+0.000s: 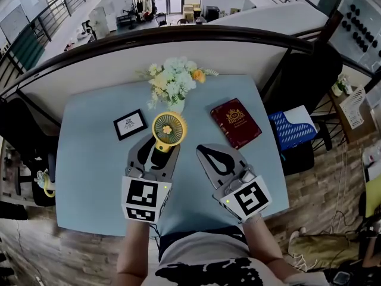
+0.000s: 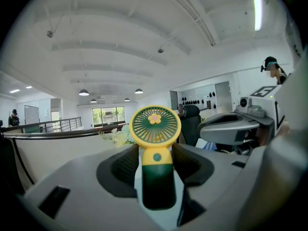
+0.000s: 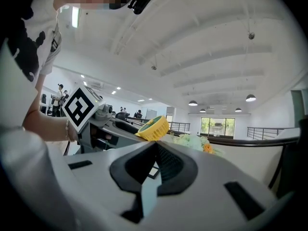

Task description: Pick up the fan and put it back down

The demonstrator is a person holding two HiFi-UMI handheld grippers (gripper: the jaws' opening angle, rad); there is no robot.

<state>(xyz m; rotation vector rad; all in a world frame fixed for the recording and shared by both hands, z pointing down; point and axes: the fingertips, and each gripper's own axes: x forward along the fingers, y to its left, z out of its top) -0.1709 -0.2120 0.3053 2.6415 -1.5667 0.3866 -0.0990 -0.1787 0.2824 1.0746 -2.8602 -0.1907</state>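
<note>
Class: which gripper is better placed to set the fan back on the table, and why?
Left. The left gripper grips the fan by its handle; the right gripper is shut, empty.

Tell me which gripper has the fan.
The left gripper: its jaws clamp the fan by its green handle; the right gripper is shut on nothing.
</note>
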